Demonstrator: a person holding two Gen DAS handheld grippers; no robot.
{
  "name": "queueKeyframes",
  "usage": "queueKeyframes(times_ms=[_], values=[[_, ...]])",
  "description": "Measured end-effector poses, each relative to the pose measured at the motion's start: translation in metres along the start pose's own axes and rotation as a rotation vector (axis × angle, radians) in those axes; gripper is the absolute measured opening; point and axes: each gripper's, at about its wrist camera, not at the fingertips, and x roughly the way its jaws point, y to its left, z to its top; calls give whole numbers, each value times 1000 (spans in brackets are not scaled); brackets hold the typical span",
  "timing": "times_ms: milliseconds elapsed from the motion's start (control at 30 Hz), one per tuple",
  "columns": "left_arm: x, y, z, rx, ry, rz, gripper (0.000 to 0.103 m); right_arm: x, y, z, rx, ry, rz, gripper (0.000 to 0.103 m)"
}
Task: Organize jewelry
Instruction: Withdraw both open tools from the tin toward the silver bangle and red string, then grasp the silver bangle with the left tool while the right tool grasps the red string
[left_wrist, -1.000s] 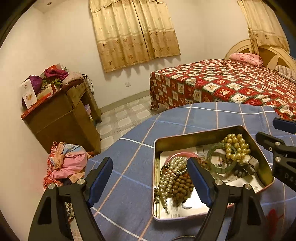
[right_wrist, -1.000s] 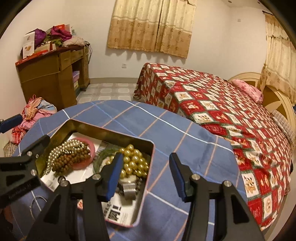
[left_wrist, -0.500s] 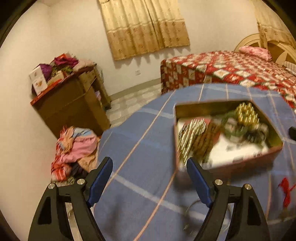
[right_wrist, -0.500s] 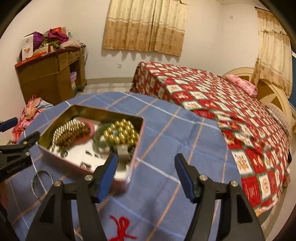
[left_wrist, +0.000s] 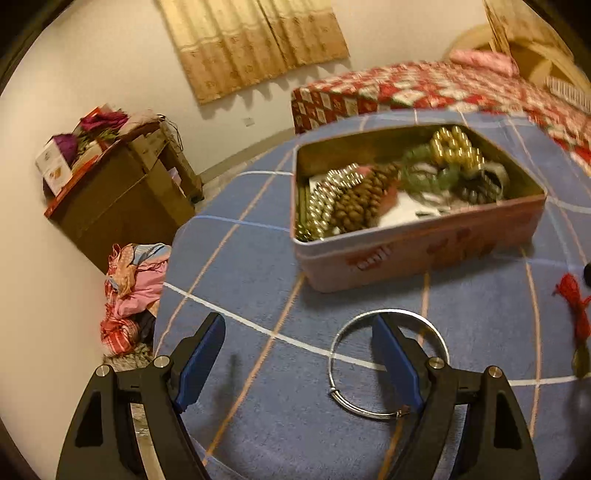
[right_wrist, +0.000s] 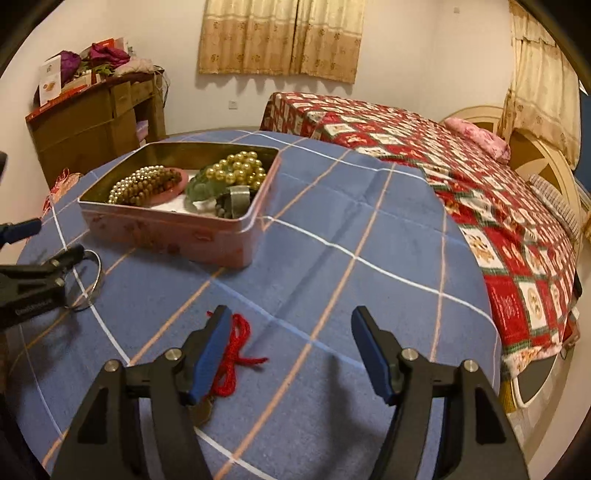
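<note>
**Reaching for the loose pieces outside the tin**

Judging by how things lie, the step in hand is gathering what is left on the blue checked cloth. The tin, at about 1 o'clock from the left gripper, already holds bead strands and gold beads. Two pieces lie outside it: a silver bangle and a red cord.

The left gripper hangs released, nothing between its jaws. The bangle lies flat on the cloth at about 3 o'clock from its midpoint, with the right-hand finger standing over the ring.

The right gripper has just been opening and grips nothing. The cord lies at about 9 o'clock, beside and partly hidden behind its left-hand finger, not in the gap.

Next, I judge, each tool needs a small sideways correction to bring its piece between the jaws. The thin bangle will likely need pinching across its wire edge; the limp cord should take a simple squeeze.

Writing: pale lettering on the left tool's arm, seen from the right wrist, is too blurred to read. Marks on the tin's side are illegible.
</note>
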Motion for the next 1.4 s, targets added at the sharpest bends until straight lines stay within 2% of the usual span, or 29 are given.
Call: queueKeyframes(times_ms=[67, 167, 233, 300, 633, 933, 1000, 1067, 1133, 1167, 1200, 1400], values=[[5, -1, 1, 9, 27, -26, 77, 1, -1, -1, 6, 2, 0, 71], [6, 0, 2, -1, 23, -79, 55, 2, 0, -2, 8, 5, 3, 71], [4, -5, 0, 16, 23, -125, 11, 2, 2, -3, 5, 7, 3, 71], [2, -11, -2, 37, 18, -115, 3, 2, 1, -4, 7, 9, 0, 71], [-22, 10, -15, -66, -40, -97, 1, -2, -6, -16, 39, 32, 19, 71], [-28, 11, -26, -83, -58, -80, 1, 3, 14, -12, -18, 66, 66, 69], [-28, 12, -27, -91, -61, -79, 1, 7, 15, -16, -27, 91, 72, 62], [-31, 13, -28, -97, -67, -80, 1, 7, 14, -19, -19, 96, 92, 43], [-34, 12, -27, -95, -74, -84, 1, 5, 15, -20, -31, 92, 97, 32], [-36, 11, -26, -96, -79, -86, 1, 4, 18, -20, -47, 90, 98, 13], [-38, 11, -27, -96, -84, -88, 1, 3, 21, -21, -59, 90, 96, 5], [-55, 13, -24, -99, -122, -87, 1, -12, 19, -20, -53, 29, 92, 6]])
